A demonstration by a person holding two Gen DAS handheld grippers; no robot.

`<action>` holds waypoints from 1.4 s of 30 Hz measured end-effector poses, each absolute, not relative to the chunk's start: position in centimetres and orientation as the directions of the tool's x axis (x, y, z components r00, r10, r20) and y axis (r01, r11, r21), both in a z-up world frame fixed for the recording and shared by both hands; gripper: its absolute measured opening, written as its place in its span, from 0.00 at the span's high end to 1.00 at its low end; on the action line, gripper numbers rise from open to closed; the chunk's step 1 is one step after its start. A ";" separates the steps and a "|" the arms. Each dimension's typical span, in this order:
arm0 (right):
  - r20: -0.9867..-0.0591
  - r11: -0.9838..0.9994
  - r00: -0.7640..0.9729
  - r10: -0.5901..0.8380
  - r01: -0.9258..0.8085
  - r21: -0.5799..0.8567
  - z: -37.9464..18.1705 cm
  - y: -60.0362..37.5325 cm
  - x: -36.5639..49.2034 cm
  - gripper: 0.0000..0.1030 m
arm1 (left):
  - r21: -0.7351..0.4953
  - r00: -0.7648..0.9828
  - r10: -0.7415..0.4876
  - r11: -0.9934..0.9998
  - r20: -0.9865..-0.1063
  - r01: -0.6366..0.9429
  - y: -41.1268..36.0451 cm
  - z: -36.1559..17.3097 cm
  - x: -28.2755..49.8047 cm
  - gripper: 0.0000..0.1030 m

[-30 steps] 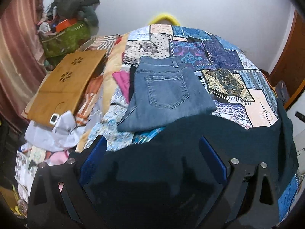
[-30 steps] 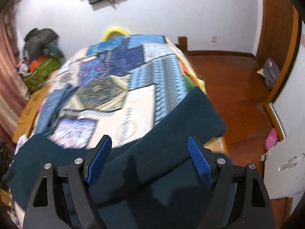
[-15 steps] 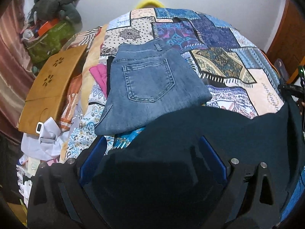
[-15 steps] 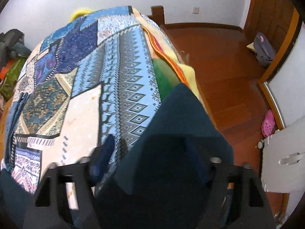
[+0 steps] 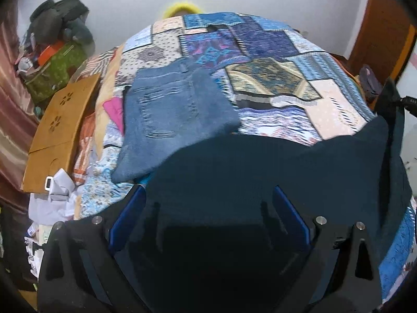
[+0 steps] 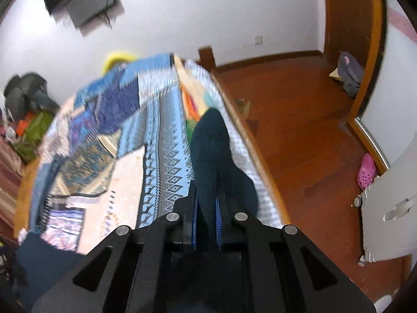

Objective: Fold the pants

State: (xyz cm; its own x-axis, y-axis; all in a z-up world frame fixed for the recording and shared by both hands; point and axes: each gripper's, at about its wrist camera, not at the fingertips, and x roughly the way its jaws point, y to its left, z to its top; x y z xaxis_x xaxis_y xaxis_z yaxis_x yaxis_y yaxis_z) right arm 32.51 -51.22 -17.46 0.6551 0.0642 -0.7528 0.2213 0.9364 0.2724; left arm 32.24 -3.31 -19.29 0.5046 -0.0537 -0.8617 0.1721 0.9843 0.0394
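Left wrist view, from left to right: a wooden board [image 5: 58, 127] lay at the bed's left edge, with white cloth [image 5: 56, 195] below it. Folded jeans [image 5: 172, 117] rested on the patchwork quilt [image 5: 273, 83], their near corner just beside the dark pants [image 5: 260, 172]. The pants lay across the quilt's near edge, spreading to the right side. The left gripper [image 5: 208, 216] stood with its blue fingers [image 5: 125, 219] wide apart, dark cloth filling the space between them; whether they touched it could not be told.

Right wrist view, from left to right: the quilt [image 6: 161, 156] covered the bed, a wooden floor [image 6: 299, 135] lay to the right, and a pink shoe [image 6: 366, 172] sat near the wall. The right gripper [image 6: 206, 224] had its fingers closed on a fold of the pants [image 6: 211, 146], which rose from the jaws over the bed's right edge.
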 end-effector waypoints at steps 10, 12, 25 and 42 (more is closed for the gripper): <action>-0.846 0.923 0.532 -0.024 0.337 0.186 -20.6 -54.6 25.3 0.63 | 0.015 0.480 -0.108 0.970 -0.871 0.244 -7.7 -19.6 29.4 0.05; -0.851 0.917 0.525 -0.008 0.342 0.203 -21.1 -54.8 24.4 0.63 | 0.022 0.475 -0.101 0.969 -0.874 0.246 -8.1 -19.8 29.1 0.05; -0.855 0.822 0.490 0.171 0.407 0.398 -27.5 -53.8 24.2 0.39 | 0.043 0.459 -0.072 0.971 -0.886 0.235 -8.5 -21.8 27.3 0.03; -0.788 0.808 0.599 0.138 0.393 0.440 -24.3 -54.6 24.2 0.91 | 0.054 0.481 -0.060 0.974 -0.875 0.220 -8.6 -21.3 26.8 0.00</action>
State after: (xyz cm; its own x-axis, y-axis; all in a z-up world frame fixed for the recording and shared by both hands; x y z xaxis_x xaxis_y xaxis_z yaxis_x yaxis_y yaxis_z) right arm 24.18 -54.65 -24.26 0.5994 0.1382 -0.7885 0.3925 0.8077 0.4399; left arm 26.78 -8.65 -21.34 0.4808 -0.0604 -0.8748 0.2201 0.9740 0.0538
